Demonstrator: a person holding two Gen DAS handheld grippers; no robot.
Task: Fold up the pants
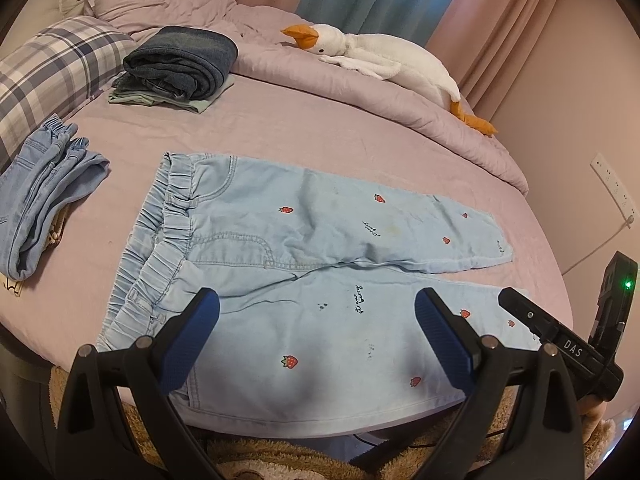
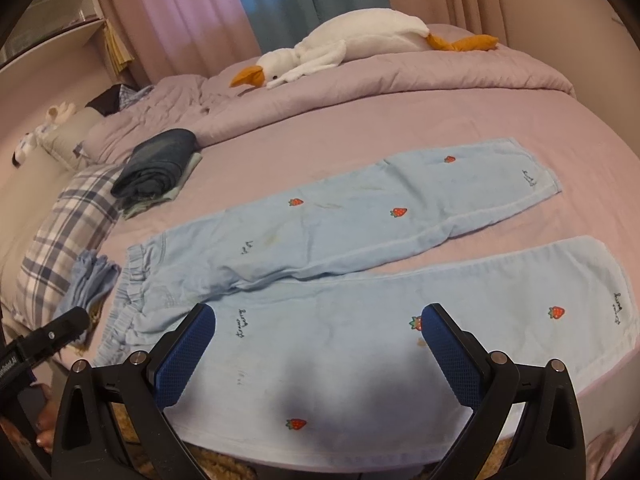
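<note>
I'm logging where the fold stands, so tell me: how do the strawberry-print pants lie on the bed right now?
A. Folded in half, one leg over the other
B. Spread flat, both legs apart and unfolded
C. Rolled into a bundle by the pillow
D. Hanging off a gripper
B: the strawberry-print pants lie flat on the bed with a gap between the two legs, and both the left gripper and right gripper are open above them.

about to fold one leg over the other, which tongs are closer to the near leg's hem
Right. The right tongs, open, hover over the near leg of the pants toward its hem; the left tongs, open, sit nearer the waistband.
</note>
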